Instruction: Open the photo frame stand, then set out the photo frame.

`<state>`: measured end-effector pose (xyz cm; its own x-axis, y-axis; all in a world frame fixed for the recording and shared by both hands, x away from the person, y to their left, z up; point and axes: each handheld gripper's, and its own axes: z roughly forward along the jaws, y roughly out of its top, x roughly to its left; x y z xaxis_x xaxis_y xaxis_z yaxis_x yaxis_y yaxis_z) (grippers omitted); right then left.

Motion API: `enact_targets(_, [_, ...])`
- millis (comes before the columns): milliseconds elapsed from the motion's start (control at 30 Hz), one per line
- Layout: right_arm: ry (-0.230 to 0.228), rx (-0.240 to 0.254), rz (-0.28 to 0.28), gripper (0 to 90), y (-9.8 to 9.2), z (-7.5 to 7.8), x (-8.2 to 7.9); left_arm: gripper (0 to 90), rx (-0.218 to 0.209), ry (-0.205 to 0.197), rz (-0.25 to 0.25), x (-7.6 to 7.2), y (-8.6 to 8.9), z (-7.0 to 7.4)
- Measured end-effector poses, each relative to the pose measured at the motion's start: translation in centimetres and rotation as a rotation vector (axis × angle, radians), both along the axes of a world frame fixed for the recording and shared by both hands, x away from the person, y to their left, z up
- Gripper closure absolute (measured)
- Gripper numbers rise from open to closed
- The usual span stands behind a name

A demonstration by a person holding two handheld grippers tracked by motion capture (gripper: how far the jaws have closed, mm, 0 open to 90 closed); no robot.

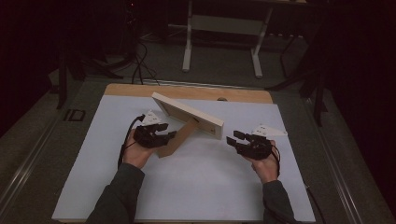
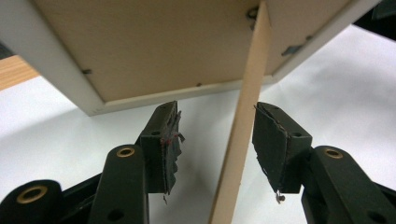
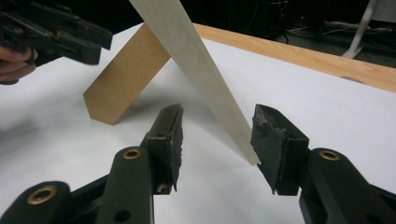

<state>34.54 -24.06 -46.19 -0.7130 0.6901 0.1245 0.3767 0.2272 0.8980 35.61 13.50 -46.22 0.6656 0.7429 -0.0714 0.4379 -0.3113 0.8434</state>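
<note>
A white-edged picture frame (image 1: 187, 113) stands tilted on the white sheet, propped on its brown fold-out stand (image 1: 177, 137). My left gripper (image 1: 168, 135) is at the stand, open. In the left gripper view the frame's brown back (image 2: 154, 46) fills the top. The stand leg (image 2: 243, 130) runs between the jaws of the left gripper (image 2: 215, 109), close to the right pad and well clear of the left. My right gripper (image 1: 235, 136) is open by the frame's right end. In the right gripper view the frame's pale edge (image 3: 196, 60) comes down between the jaws of the right gripper (image 3: 217, 112), its corner beside the right pad.
The white sheet (image 1: 201, 186) covers the table, with a bare wooden strip (image 1: 187, 91) along the far edge. Beyond it are a white table base (image 1: 224, 28) and floor cables (image 1: 140, 60). The right gripper view shows the stand (image 3: 126, 79) and the left gripper (image 3: 60, 32).
</note>
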Motion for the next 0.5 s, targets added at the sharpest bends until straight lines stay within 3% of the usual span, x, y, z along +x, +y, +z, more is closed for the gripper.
enact_targets(33, [0.006,0.002,-0.005,53.9,-0.1,-0.1,0.1,51.8,-0.022,0.000,0.012,0.0,0.5,0.2])
enact_targets(233, [0.021,0.014,-0.020,57.6,-0.6,-0.4,0.5,53.0,-0.040,-0.007,0.033,0.1,1.3,0.7])
enact_targets(367, [0.029,0.020,-0.039,62.1,-0.9,-0.5,1.0,62.2,-0.037,-0.002,0.030,0.1,1.4,1.1])
enact_targets(500, [0.035,0.026,-0.059,66.7,-1.1,-0.3,1.4,65.1,-0.022,-0.003,0.042,0.2,1.1,1.2])
